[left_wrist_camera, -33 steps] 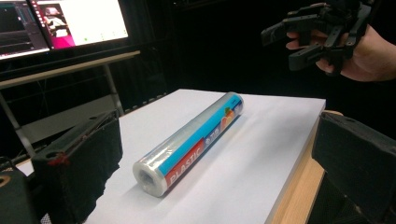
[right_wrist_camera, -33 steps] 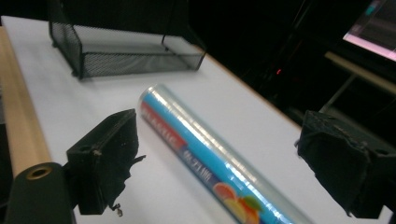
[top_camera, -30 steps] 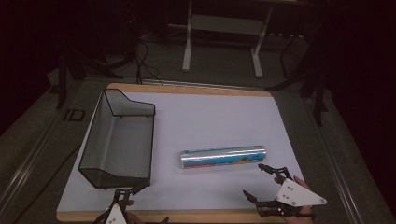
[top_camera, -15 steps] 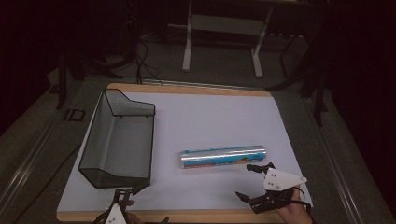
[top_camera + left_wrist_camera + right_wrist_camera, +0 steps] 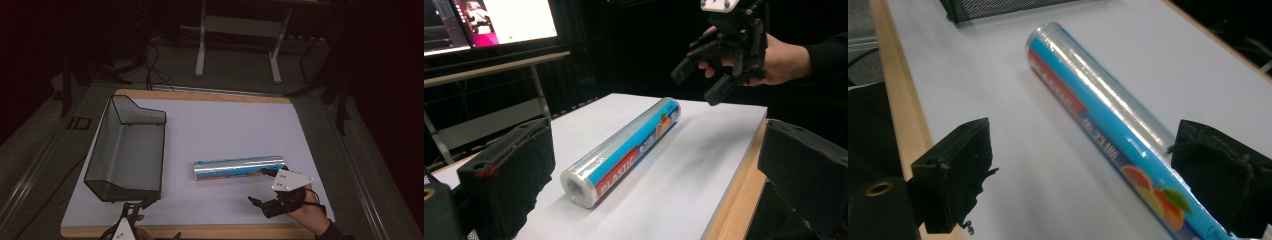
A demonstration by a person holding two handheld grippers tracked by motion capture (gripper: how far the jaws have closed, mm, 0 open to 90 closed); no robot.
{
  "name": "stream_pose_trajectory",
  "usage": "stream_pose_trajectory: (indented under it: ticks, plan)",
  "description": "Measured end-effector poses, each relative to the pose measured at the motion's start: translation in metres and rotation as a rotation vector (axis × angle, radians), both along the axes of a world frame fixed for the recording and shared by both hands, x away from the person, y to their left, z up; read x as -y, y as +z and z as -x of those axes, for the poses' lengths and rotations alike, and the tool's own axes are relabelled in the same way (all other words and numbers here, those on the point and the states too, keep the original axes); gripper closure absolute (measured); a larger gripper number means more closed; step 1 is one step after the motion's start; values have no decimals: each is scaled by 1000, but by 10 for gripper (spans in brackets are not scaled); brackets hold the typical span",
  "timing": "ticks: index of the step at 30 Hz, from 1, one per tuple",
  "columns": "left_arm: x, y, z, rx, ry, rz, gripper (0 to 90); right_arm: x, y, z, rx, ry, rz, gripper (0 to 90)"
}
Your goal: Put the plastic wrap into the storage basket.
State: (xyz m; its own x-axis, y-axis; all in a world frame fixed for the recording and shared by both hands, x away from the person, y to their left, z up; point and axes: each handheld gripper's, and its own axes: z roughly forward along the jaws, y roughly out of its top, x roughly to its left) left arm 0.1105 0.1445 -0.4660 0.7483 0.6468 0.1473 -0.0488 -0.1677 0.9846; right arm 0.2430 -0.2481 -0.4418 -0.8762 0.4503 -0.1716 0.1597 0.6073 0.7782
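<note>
1. From the high view I see a white surface (image 5: pixel 225 125) with a wooden edge, and on it a roll of plastic wrap (image 5: pixel 239 167) lying on its side, running left to right a little right of centre.
2. A black wire-mesh basket (image 5: pixel 125 150) sits at the left of the surface, well apart from the roll and with nothing in it.
3. My right gripper (image 5: pixel 267 189) is at the near right corner, held in a hand (image 5: pixel 310 212) — its fingers are spread wide, one tip just beside the roll's right end, the other nearer the surface's front edge.
4. In the right gripper view the roll runs diagonally between the two black fingers (image 5: pixel 955 182); the far one overlaps the roll's end with the fruit print, but I cannot tell whether it touches.
5. My left gripper (image 5: pixel 142 210) is at the front edge, close to the basket's near corner. In the left gripper view its fingers (image 5: pixel 509 170) stand apart with nothing between them — the roll lies beyond, its open end toward the camera, the word PLASTIC on its label.
6. That same view shows the right gripper raised above the roll's far end, and a lit monitor (image 5: pixel 499 20) in the dark background.
</note>
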Motion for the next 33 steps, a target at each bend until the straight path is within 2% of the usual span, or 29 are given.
stream_pose_trajectory:
  ticks: [1, 3, 5, 8, 11, 13, 16, 17, 21, 22, 28, 30, 31, 33]
  plan:
    - [0, 0, 0, -1, 0, -1, 25, -1, 0, -2, -4, 3, 6, 94]
    - [0, 0, 0, -1, -1, 1, 25, -2, 0, -7, 38, 15, 9, 95]
    - [0, 0, 0, -3, -2, 3, 25, -2, 0, -12, 57, 29, 37, 156]
    - [0, 0, 0, -4, 1, -1, 25, -3, -1, -23, 55, 99, 65, 181]
    - [0, 0, 0, -4, 2, -1, 25, -7, -1, -30, 54, 128, 120, 182]
    - [0, 0, 0, -5, 2, 1, 25, -9, 0, -36, 50, 146, 140, 183]
    - [0, 0, 1, -6, 4, 2, 25, -14, -1, -45, 7, 154, 198, 184]
    - [0, 0, 1, -6, 5, 2, 25, -18, -1, -50, -61, 143, 233, 155]
    - [-1, -1, 1, -7, 10, -1, 25, -24, -4, -65, -157, 140, 271, 128]
    - [-1, -1, 1, -8, 12, -1, 25, -27, -5, -68, -159, 138, 289, 125]
    - [-2, -1, 3, -13, 27, -2, 25, -42, -2, -91, -246, 153, 345, 109]
    - [-2, -2, 3, -15, 34, -4, 25, -47, -3, -94, -214, 144, 381, 107]
    - [-3, -2, 4, -16, 37, -5, 25, -50, -5, -96, -211, 149, 410, 103]
    - [-4, -2, 5, -17, 45, -4, 25, -56, -7, -102, -227, 165, 435, 103]
